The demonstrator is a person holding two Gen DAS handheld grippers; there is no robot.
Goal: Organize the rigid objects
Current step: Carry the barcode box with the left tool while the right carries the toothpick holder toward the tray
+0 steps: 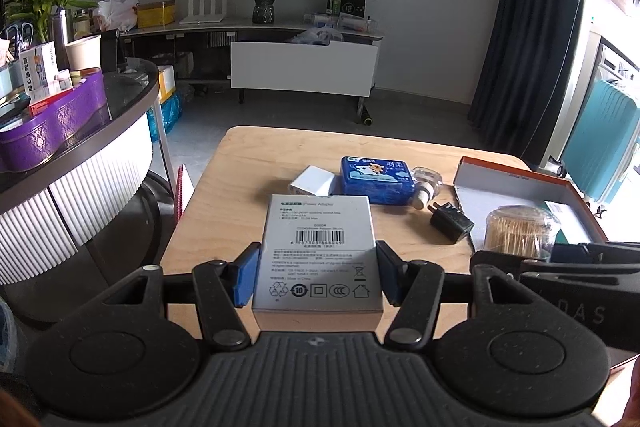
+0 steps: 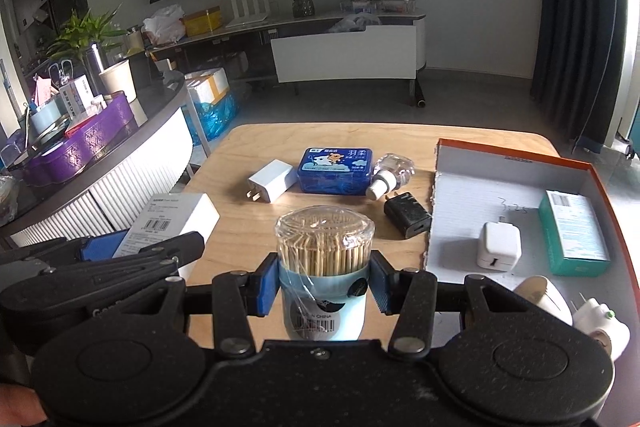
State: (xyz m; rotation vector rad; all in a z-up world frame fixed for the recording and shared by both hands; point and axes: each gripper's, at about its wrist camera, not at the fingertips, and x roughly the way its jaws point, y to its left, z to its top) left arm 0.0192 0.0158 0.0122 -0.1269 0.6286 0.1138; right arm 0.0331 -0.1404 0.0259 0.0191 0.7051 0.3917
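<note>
The right gripper (image 2: 325,287) grips the toothpick jar (image 2: 325,259); the left gripper (image 1: 318,273) clamps the adapter box (image 1: 318,251). Keep both level and lower them into the orange-rimmed box (image 2: 452,195) at two o'clock.

I see a pale, matt wooden surface (image 2: 248,147) with smooth grain. The white cardboard adapter box (image 1: 318,247) looks matt. The clear glossy plastic toothpick jar (image 2: 324,259) wears crinkled film. The blue rectangular plastic case (image 2: 336,169) shines.

Both wrist cameras look down, close, over one table (image 1: 248,163).
</note>
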